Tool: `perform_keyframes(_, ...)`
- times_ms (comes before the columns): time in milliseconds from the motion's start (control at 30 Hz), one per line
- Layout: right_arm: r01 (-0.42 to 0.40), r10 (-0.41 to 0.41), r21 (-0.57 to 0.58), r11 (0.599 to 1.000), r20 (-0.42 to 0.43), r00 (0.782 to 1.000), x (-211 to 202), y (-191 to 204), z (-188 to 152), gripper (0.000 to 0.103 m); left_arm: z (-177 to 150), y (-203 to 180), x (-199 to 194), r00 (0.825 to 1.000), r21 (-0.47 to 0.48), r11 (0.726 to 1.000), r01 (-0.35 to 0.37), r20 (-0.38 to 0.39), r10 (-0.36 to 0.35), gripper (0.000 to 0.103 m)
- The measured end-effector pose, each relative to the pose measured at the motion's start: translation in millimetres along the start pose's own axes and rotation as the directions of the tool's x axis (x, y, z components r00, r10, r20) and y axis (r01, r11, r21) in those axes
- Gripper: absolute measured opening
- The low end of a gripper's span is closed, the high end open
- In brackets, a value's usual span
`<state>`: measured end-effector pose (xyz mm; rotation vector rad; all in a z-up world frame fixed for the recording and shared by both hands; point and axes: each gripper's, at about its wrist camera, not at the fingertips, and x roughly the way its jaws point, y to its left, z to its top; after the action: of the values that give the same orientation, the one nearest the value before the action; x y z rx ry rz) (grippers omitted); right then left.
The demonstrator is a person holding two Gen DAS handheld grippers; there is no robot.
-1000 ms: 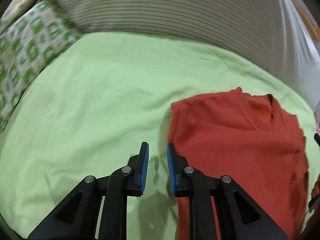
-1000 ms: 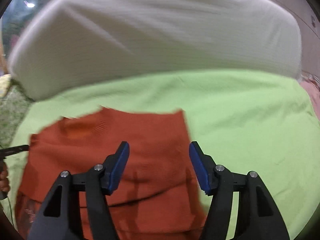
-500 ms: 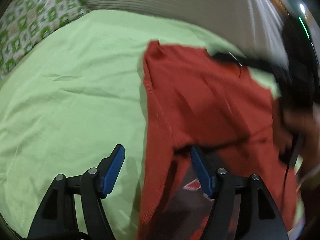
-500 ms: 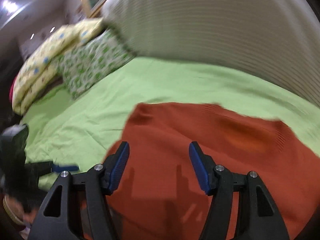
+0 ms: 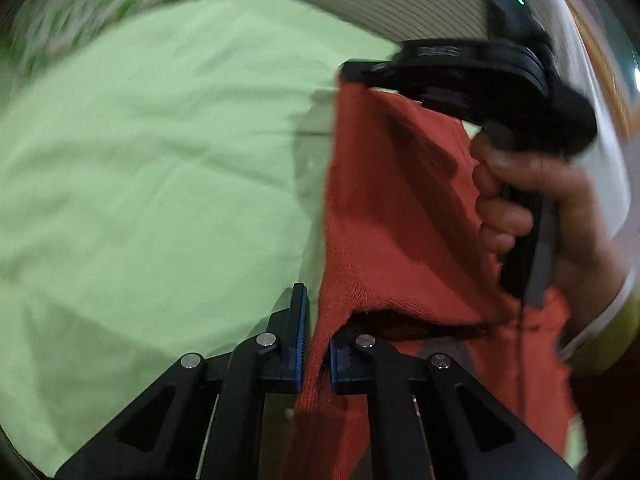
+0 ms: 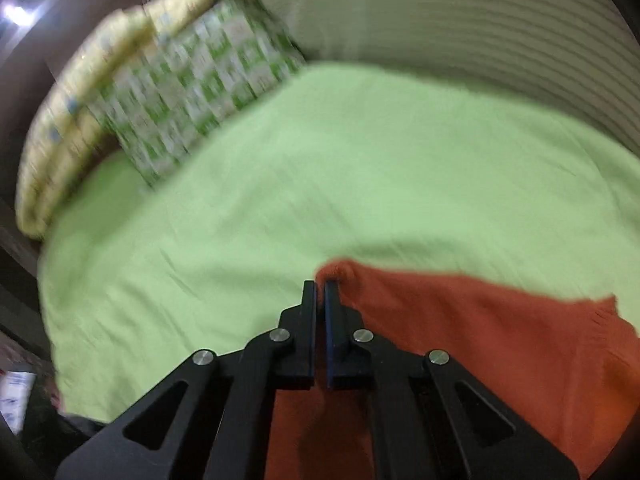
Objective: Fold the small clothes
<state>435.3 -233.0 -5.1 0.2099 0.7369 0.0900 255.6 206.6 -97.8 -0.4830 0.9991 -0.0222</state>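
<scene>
Two tongs [image 5: 318, 336] [image 6: 320, 300] grip one sweater [image 5: 400, 220].

Both grippers newly clamped on sweater [image 5: 384, 216]

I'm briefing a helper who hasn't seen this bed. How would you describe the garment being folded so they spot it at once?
Look at the light green sheet covering the bed, in front of the striped grey cushion. On its near side is a rust-orange knit sweater, pinched by the left gripper and the right gripper. It is the only plain orange fabric there; the pillow is green-and-white patterned.
</scene>
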Motion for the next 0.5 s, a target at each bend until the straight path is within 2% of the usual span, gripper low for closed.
perform_keyframes(67, 0.022, -0.022, 0.017, 1.000, 0.026, 0.999, 7.4, -1.0, -1.4, 0.003, -4.7, 9.7, -0.2, 0.999, -0.045, 0.998, 0.044, 0.011, -0.043, 0.007)
perform_keyframes(133, 0.051, -0.051, 0.040, 0.998, 0.004, 0.999, 21.3, -5.8, -7.0, 0.003, -6.0, 6.5, -3.5, 0.999, -0.032, 0.999, 0.031, 0.010, -0.031, 0.009)
perform_keyframes(200, 0.033, -0.034, 0.082, 0.996, 0.009, 0.999, 22.3, -13.3, -13.3, 0.003, -6.0, 3.9, -9.4, 1.000, -0.012, 1.000, 0.016, 0.005, -0.016, 0.013)
perform_keyframes(267, 0.046, -0.055, 0.127, 0.991, 0.071, 0.996, 2.5, -18.0, -14.5, 0.008, -6.6, 5.3, -20.8, 1.000, 0.004, 1.000, 0.005, 0.006, -0.005, 0.020)
perform_keyframes(367, 0.027, -0.054, 0.153, 0.988, 0.170, 0.984, -47.4, -21.1, -20.8, 0.012, -6.5, -0.6, -43.6, 0.999, 0.028, 1.000, -0.004, 0.048, 0.003, 0.021)
perform_keyframes(433, 0.039, -0.069, 0.159, 0.986, 0.189, 0.980, -82.0, -22.0, -35.2, 0.012, -4.0, -10.0, -56.2, 0.996, 0.055, 0.998, -0.009, 0.088, 0.004, 0.021)
perform_keyframes(500, 0.060, -0.094, 0.189, 0.980, 0.174, 0.980, -105.3, -26.2, -56.4, 0.012, 0.1, -24.7, -63.0, 0.993, 0.080, 0.996, 0.040, 0.109, -0.049, 0.026)
